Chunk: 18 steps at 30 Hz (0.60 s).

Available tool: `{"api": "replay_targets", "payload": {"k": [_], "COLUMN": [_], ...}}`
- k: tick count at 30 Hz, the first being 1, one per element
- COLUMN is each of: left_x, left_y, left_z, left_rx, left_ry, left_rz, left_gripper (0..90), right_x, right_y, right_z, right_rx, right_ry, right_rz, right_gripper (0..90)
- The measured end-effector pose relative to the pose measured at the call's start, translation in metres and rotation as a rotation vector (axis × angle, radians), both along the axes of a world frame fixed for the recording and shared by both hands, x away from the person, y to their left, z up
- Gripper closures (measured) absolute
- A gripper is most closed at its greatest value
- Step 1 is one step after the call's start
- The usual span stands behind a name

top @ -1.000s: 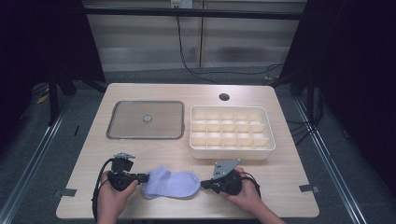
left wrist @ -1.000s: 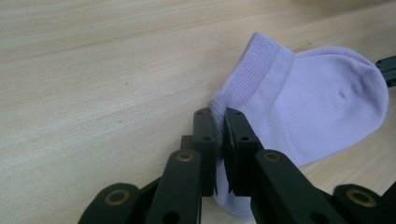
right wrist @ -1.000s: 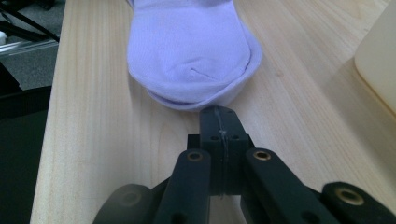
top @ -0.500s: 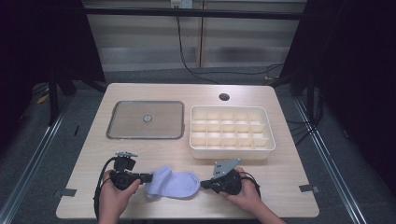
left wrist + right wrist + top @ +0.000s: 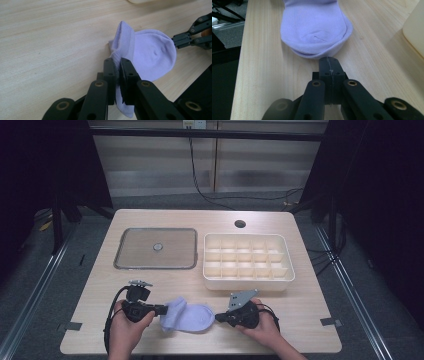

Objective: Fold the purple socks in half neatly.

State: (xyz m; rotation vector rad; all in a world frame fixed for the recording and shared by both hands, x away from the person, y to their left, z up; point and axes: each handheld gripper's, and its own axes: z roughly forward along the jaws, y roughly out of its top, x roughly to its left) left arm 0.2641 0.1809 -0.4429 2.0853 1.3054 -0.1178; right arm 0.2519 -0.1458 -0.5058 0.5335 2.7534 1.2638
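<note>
Wooden table [image 5: 300, 315], left tool [image 5: 117, 65] clamping sock [image 5: 150, 53]

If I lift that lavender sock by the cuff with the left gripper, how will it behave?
The sock will probably sag: it is soft knit, and its cuff already folds up between the closed jaws of the left gripper. It looks light and should lift easily. It is unlikely to slip, since ribbed fabric is pinched. The right gripper sits shut at the toe, gripping nothing.
</note>
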Motion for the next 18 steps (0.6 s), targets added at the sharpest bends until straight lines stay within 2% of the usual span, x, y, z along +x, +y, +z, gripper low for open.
{"api": "replay_targets", "payload": {"k": [2,4,7,18], "left_x": [0.001,0.001,0.000,0.000], "left_y": [0.000,-0.001,-0.005,-0.012], "left_z": [0.000,0.000,0.004,0.009], "left_rx": [0.002,0.002,0.006,-0.001], "left_ry": [0.011,0.007,0.004,0.023], "left_rz": [-0.007,0.000,-0.017,-0.028], "left_gripper": [84.4,84.5,84.4,84.4], "right_x": [0.000,0.000,0.000,0.000], "right_y": [0.000,0.000,0.000,0.000], "right_z": [0.000,0.000,0.000,0.001], "right_rx": [0.000,0.002,-0.001,-0.008], "right_ry": [-0.005,-0.002,-0.003,-0.003], "right_rz": [0.000,-0.001,0.000,0.002], "right_gripper": [90.0,90.0,90.0,90.0]}}
